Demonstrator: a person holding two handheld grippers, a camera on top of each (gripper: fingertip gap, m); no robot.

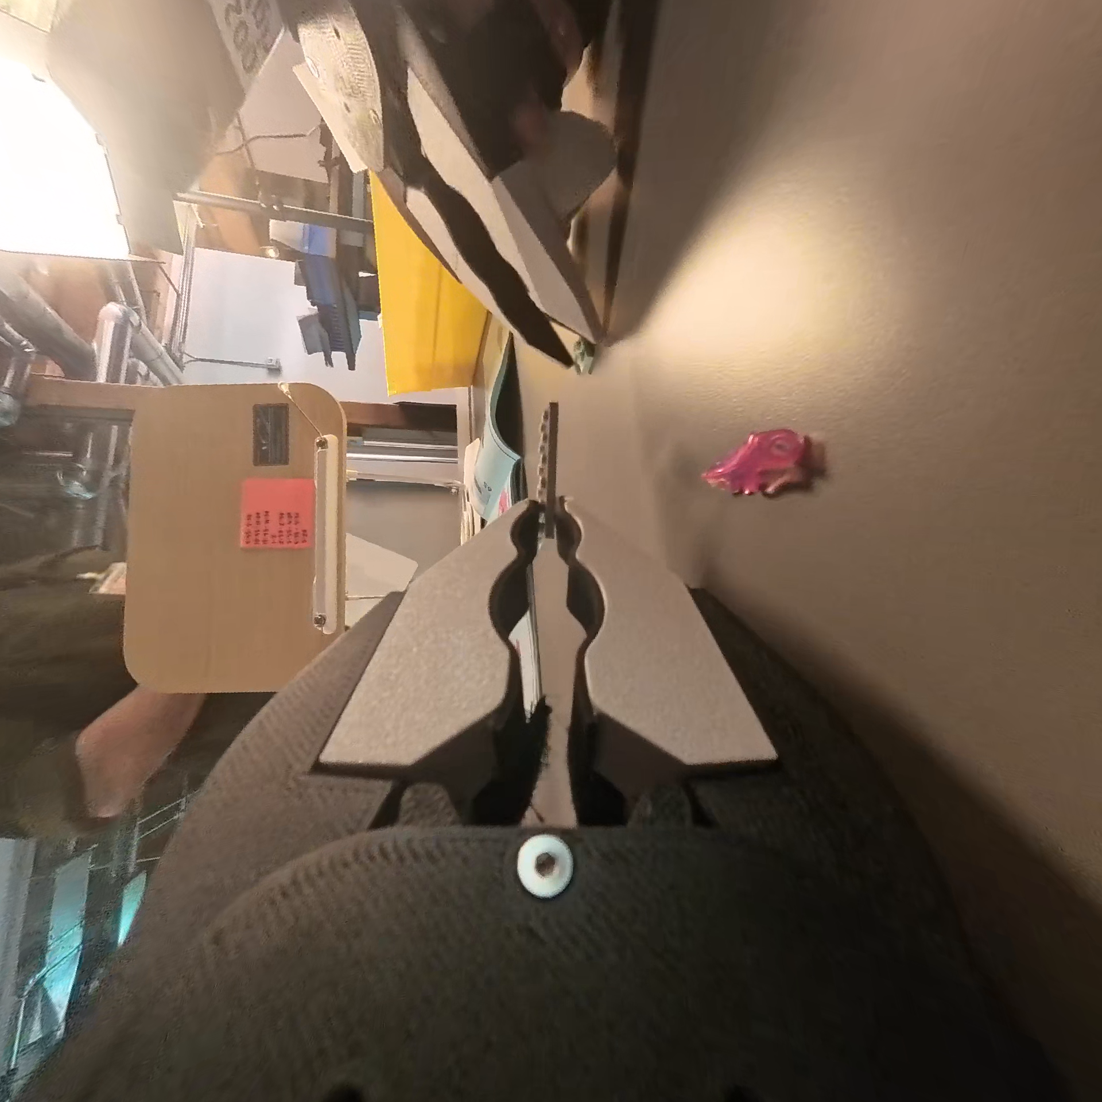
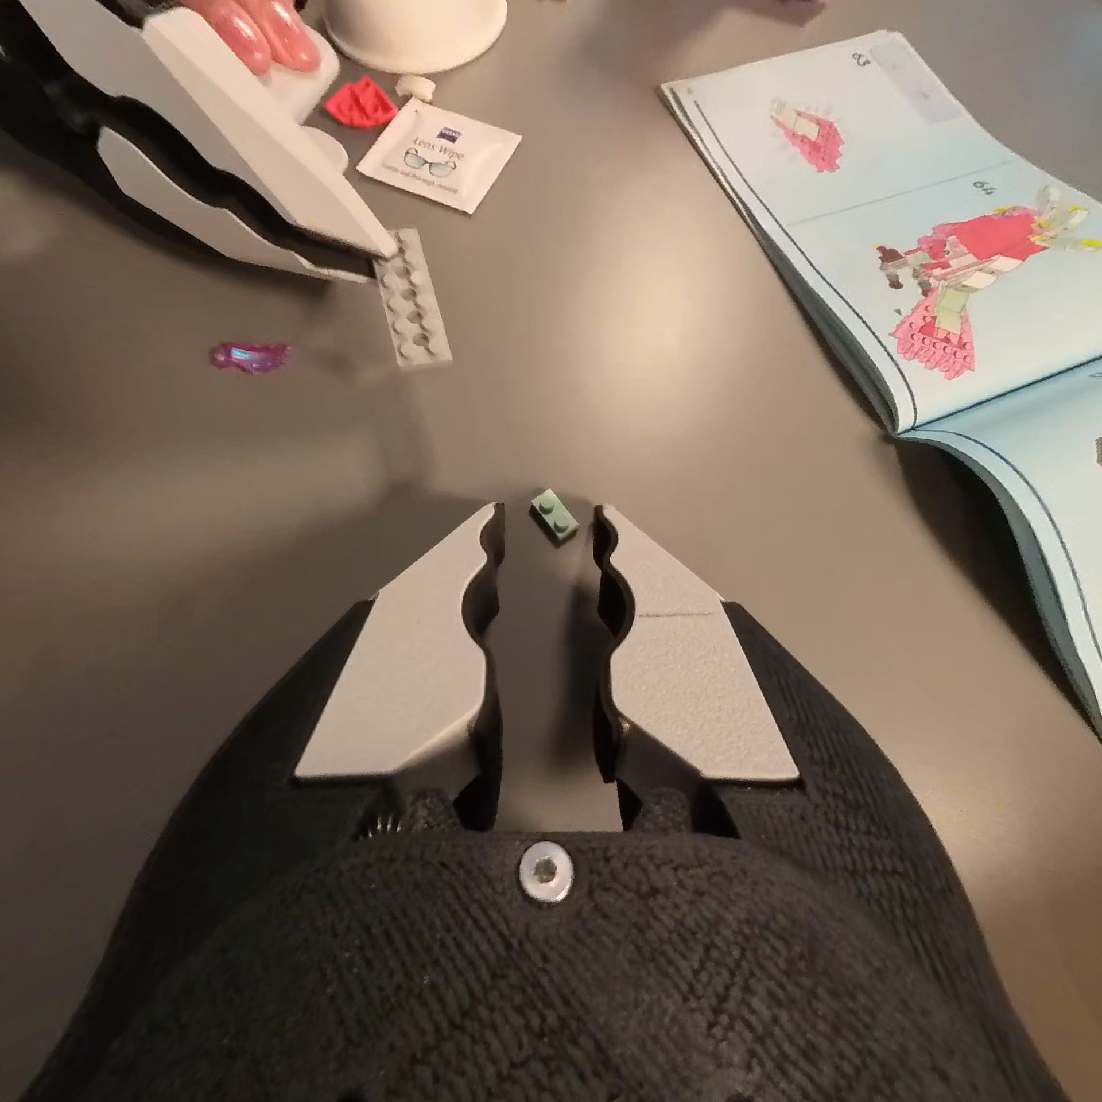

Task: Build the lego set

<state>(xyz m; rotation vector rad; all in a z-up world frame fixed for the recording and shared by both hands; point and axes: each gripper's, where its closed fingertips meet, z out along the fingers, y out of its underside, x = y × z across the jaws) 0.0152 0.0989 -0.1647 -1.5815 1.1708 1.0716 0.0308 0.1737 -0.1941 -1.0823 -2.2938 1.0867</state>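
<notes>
My left gripper [image 1: 547, 507] is shut on a long thin grey studded plate [image 1: 548, 453], held edge-on at its near end. The right wrist view shows the same left gripper [image 2: 381, 253] at the upper left, clamping that plate [image 2: 411, 298] by one end above the table. My right gripper [image 2: 545, 507] is open over the grey table [image 2: 596, 358]. A small light green two-stud plate [image 2: 554, 517] lies flat on the table between its fingertips, and neither pad touches it. The right gripper's fingers [image 1: 507, 197] show at the top of the left wrist view.
A translucent pink piece [image 1: 763, 462] lies on the table; it also shows in the right wrist view [image 2: 250, 356]. An open pale blue instruction booklet [image 2: 954, 268] lies at the right. A white sachet [image 2: 438, 155], a red piece [image 2: 361, 102] and a white bowl [image 2: 417, 30] sit at the back. Left tips to right tips: about 9 cm. The white sachet [image 2: 438, 155] is closer to my left gripper, around 9 cm from its tips; the right tips are 15 cm off.
</notes>
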